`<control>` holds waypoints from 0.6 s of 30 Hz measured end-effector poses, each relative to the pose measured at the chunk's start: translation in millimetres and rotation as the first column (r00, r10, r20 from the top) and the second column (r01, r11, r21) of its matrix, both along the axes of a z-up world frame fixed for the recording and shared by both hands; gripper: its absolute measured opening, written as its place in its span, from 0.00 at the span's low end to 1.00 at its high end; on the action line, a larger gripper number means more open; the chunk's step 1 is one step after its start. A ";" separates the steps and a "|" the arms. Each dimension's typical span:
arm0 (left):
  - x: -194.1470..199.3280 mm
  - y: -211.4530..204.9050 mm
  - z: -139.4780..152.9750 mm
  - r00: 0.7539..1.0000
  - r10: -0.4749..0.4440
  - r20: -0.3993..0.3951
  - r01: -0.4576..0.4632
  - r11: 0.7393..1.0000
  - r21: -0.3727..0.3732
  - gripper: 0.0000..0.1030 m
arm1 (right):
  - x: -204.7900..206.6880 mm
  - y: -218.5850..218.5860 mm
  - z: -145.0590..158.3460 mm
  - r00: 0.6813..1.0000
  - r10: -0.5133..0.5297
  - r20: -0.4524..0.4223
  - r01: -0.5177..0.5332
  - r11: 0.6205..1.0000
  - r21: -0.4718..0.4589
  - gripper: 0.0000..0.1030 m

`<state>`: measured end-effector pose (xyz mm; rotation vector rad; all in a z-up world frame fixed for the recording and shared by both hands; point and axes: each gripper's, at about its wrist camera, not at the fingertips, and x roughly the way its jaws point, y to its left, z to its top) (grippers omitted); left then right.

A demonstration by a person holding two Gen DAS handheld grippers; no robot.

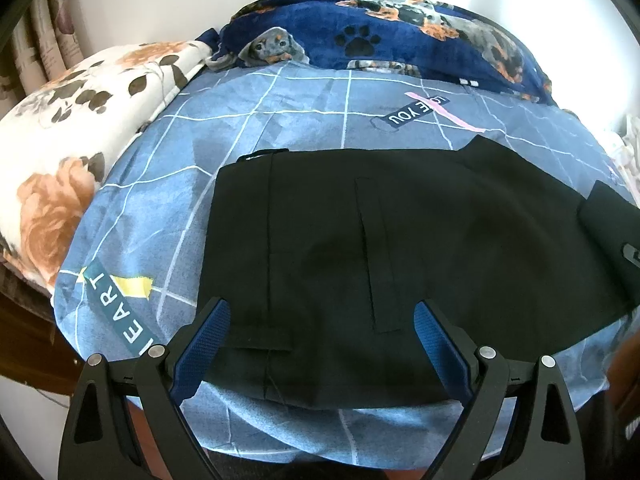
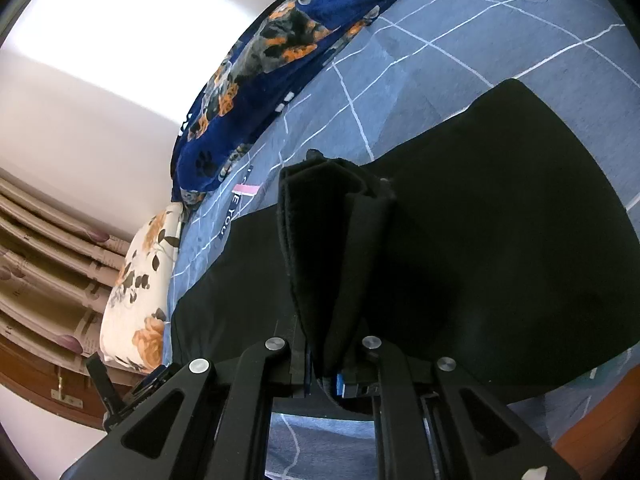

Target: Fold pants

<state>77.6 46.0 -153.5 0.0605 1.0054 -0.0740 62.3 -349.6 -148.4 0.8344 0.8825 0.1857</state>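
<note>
Pants (image 1: 400, 240) flat ahead of left claw (image 1: 322, 320), jaws spread, empty. Hem bunch clenched in right claw (image 2: 332, 360); best carried over evenly, edges aligned before release.

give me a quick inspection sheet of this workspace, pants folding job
surface: bed with a blue grid-print sheet, lightly wrinkled.
job's things: black pants lie spread flat on the sheet; one end is lifted in a bunched fold.
clutter: navy dog-print blanket heaped along the far edge; floral quilt at the sheet's left side.
grippers: left gripper open, fingers over the near edge of the pants, gripping nothing; right gripper shut on the lifted fold.
cables: nothing seen.
surroundings: white wall, pleated curtain, wooden bed frame.
</note>
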 end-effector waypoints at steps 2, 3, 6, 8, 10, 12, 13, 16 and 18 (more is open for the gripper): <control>0.6 1.2 -0.1 1.000 0.002 0.000 -0.002 1.000 0.000 0.90 | 0.0 1.7 -0.9 1.000 0.000 -0.001 0.000 1.000 0.000 0.10; 0.7 1.3 -0.2 1.000 0.003 0.001 -0.003 1.000 0.002 0.90 | 0.0 2.0 -0.9 1.000 0.000 0.000 0.000 1.000 0.000 0.10; 0.7 1.3 -0.3 1.000 0.003 -0.001 -0.003 1.000 0.002 0.90 | 0.2 3.3 -0.3 1.000 0.000 0.004 0.000 1.000 -0.003 0.10; 1.3 1.8 -1.0 1.000 0.003 -0.003 -0.003 1.000 0.004 0.90 | 0.0 4.7 0.0 1.000 -0.002 0.008 0.002 1.000 -0.004 0.10; 1.9 1.5 -2.7 1.000 0.001 -0.007 -0.001 1.000 0.005 0.90 | 0.1 5.8 1.1 1.000 -0.003 0.011 0.003 1.000 -0.006 0.10; 2.0 1.6 -3.5 1.000 0.001 -0.008 -0.001 1.000 0.008 0.90 | -0.1 8.1 1.8 1.000 -0.002 0.015 0.003 1.000 -0.014 0.10; 2.0 1.8 -3.7 1.000 0.001 -0.008 0.000 1.000 0.008 0.90 | 0.0 9.3 2.0 1.000 -0.001 0.016 0.001 1.000 -0.017 0.10; 2.0 1.0 -3.6 1.000 0.002 -0.008 -0.002 1.000 0.010 0.90 | 0.7 13.7 0.6 1.000 0.008 0.016 -0.007 1.000 -0.023 0.10; 2.0 1.0 -3.7 1.000 0.000 -0.008 0.000 1.000 0.009 0.90 | 1.7 15.1 -0.6 1.000 0.011 0.012 -0.011 1.000 -0.025 0.10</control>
